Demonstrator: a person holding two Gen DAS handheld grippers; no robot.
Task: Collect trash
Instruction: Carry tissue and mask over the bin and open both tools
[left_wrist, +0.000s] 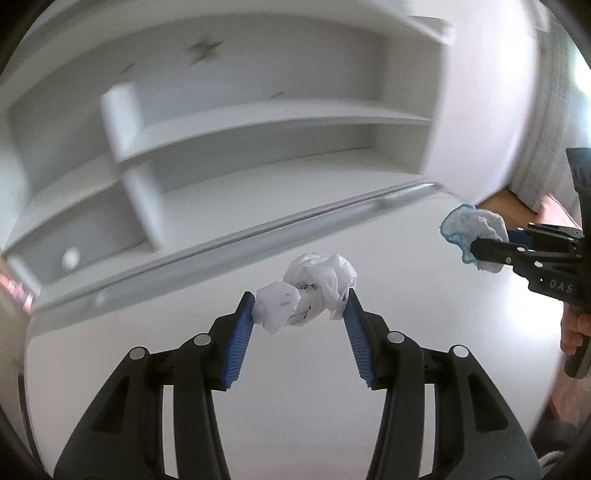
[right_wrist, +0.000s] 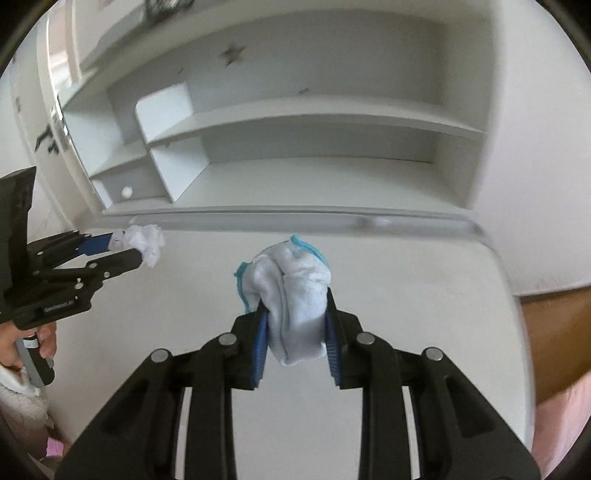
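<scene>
My left gripper (left_wrist: 301, 308) pinches a crumpled white paper wad with dark specks (left_wrist: 308, 291) between its blue pads; my right gripper (right_wrist: 295, 317) clamps a pale-blue cloth with teal edging (right_wrist: 291, 291). Beyond both fingertips: white desk (right_wrist: 406, 280), empty-looking white shelving (right_wrist: 314, 122). Right gripper's body reads "DAS".

Left tongs (left_wrist: 301, 306) pinch crumpled paper (left_wrist: 306, 295).
</scene>
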